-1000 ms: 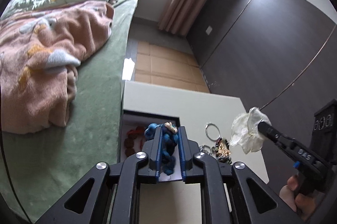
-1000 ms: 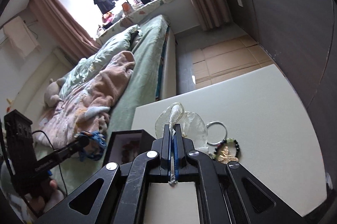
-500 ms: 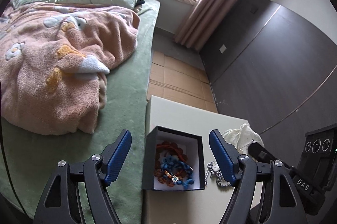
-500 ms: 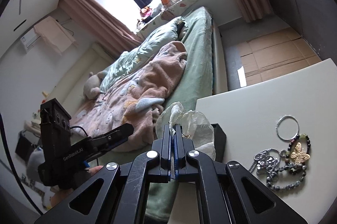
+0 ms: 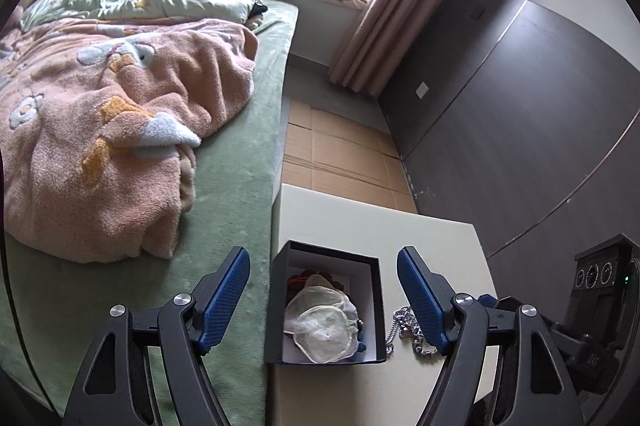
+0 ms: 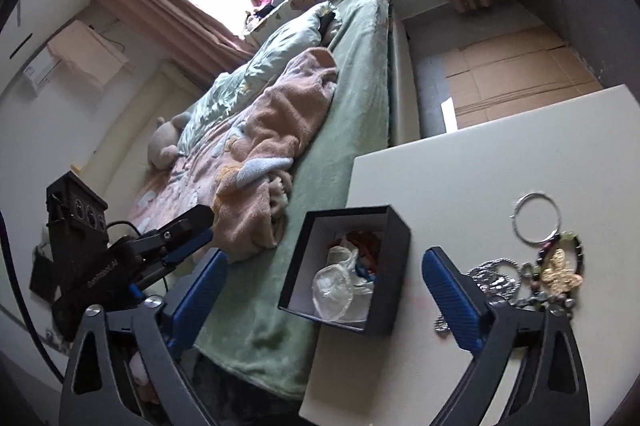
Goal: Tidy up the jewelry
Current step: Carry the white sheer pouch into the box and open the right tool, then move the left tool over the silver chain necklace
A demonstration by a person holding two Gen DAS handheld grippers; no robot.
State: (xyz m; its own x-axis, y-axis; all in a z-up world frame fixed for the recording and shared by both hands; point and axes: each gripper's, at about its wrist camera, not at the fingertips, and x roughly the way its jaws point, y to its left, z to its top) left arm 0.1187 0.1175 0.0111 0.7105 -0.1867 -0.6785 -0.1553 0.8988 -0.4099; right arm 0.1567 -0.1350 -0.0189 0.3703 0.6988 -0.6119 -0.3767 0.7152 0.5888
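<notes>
- Jewelry box [image 5: 376, 300] sits at the near left corner of the white table [image 5: 360, 222], right up against the edge that meets the bed [image 5: 236, 226]. It's black outside, white inside, no lid on it.
- Inside the box there's a sheer white pouch [image 5: 320, 326] lying on top, with reddish beads [image 5: 298, 278] peeking out behind it and a bit of blue stuff under its right edge.
- Left gripper [image 5: 324, 300] is spread wide, nothing between the blue pads, hanging over the box so the box shows in the gap. From the right wrist view you can see it off to the left over the bed side [image 6: 176, 246].
- Right gripper [image 6: 324, 300] has its jaws opening right now, already very wide and empty. The pouch is down in the box [image 6: 394, 266], not touching either pad.
- Still out on the table to the right of the box: a plain silver ring bangle [image 6: 536, 216], a dark beaded bracelet [image 6: 576, 258] with a gold butterfly charm [image 6: 560, 276], and a silver chain piece [image 6: 494, 276] partly hidden behind the right gripper's finger.
- Left wrist view only catches a bit of that silver chain [image 5: 404, 322] just beside the box.
- Pink fleece blanket [image 5: 112, 130] is bunched up on the bed, well away from the table.
</notes>
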